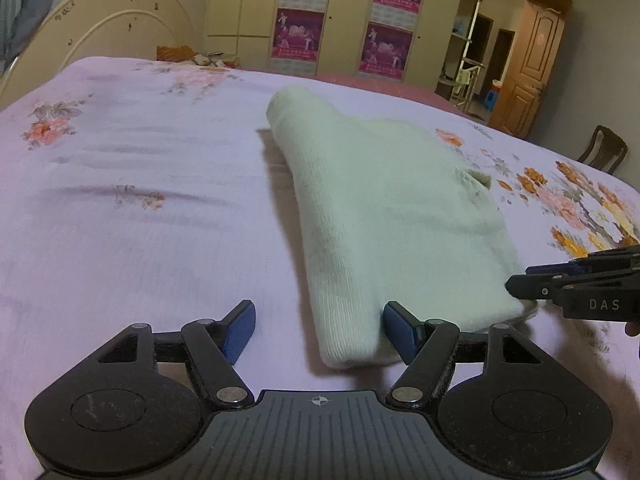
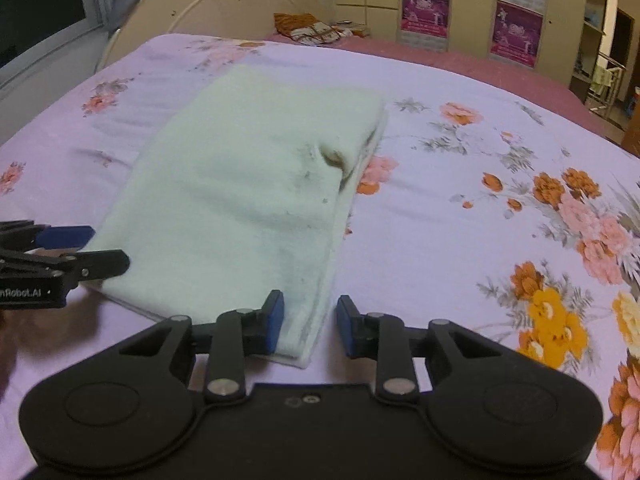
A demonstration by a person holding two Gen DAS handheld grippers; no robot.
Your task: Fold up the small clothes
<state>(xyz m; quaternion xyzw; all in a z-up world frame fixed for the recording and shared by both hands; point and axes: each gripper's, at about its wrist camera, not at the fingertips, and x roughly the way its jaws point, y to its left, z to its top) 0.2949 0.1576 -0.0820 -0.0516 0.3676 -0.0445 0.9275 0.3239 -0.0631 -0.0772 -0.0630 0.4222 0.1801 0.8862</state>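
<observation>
A pale mint-green knitted garment [image 1: 384,208] lies folded into a long, flat band on a bed [image 1: 120,220] covered by a lilac sheet printed with pink, orange and yellow flowers. The knit looks soft and slightly fuzzy, with fine vertical ribbing showing at its near end, and a small puckered hole or dark crease sits close to its right edge about halfway along. Its long axis runs from the near edge of the bed, where both grippers are, away toward the far side where a cream arched headboard [image 1: 100,28] stands; the far end is rounded and a little thicker, the near end squarer, with a thin under-layer peeping out along the right side and near corner. The left gripper [image 1: 319,330], black with blue rubbery pads, holds its jaws wide apart over the near left corner of the garment: the right pad is just at the cloth's near edge, the left pad over bare sheet, so nothing is clamped. The right gripper [image 2: 310,320] has its jaws narrower but still apart, astride the near right corner of the fabric, the left pad against the cloth and the right pad clear of it over the sheet. In each wrist view the other gripper shows at the side, near the garment's near end. Beyond the bed stand cream wardrobe doors [image 1: 348,16] with purple posters, a brown wooden door [image 1: 532,64] and a dark chair back [image 1: 604,148].
</observation>
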